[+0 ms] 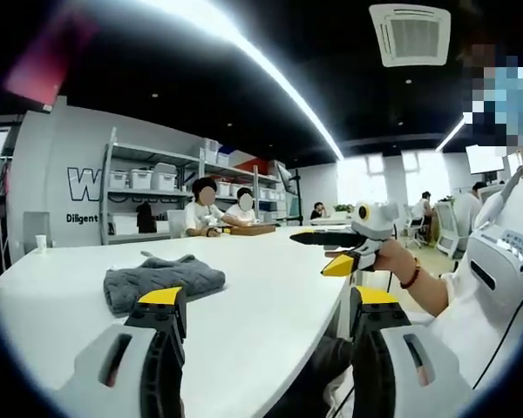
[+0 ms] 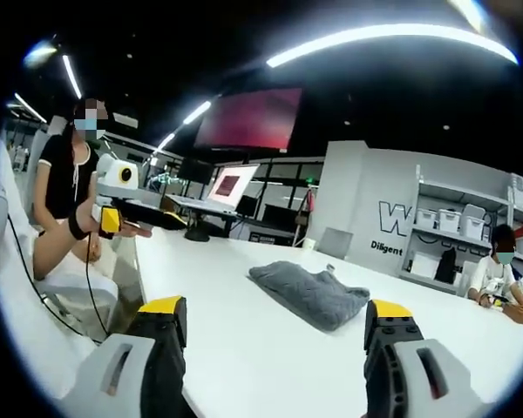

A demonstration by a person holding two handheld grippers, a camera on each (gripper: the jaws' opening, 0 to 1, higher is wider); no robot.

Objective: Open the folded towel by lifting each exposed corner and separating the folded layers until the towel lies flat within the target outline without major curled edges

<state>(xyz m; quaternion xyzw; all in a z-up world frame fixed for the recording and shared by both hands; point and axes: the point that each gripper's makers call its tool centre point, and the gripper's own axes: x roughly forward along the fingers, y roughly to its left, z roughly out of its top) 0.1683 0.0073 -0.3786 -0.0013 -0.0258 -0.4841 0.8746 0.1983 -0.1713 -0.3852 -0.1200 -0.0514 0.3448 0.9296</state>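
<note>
- One grey towel (image 1: pixel 161 280) lay folded and somewhat bunched on the white tabletop (image 1: pixel 261 305), away from the near edge and well apart from both tools; the right gripper view showed it too (image 2: pixel 312 294), as a low, rumpled wedge.
- Left tool (image 1: pixel 268 305): jaws stood wide apart, yellow tips up, nothing between them. It hung near the tabletop edge, short of the towel.
- Right tool (image 2: pixel 277 315): jaws likewise spread, gripping nothing, with the towel ahead and slightly right of centre.
- In the left gripper view the right tool appeared from the right, held in a hand (image 1: pixel 390 258) level with the tabletop's far side.
- No target outline could be made out on the tabletop in either view.
- Handling, as a judgement: the cloth looked soft, thick-piled and light, limp rather than stiff; not fragile, not slippery. It would likely drape and drag its lower layers if lifted fast.
- Best hold, I judged: a pinch on a loose upper corner or on the small raised tuft at the top of the fold (image 2: pixel 329 271), taking one layer only.
- Exposed corners were hard to tell apart at this range.
- People sat at a far table (image 1: pixel 253 230) before storage shelves (image 1: pixel 148 178).
</note>
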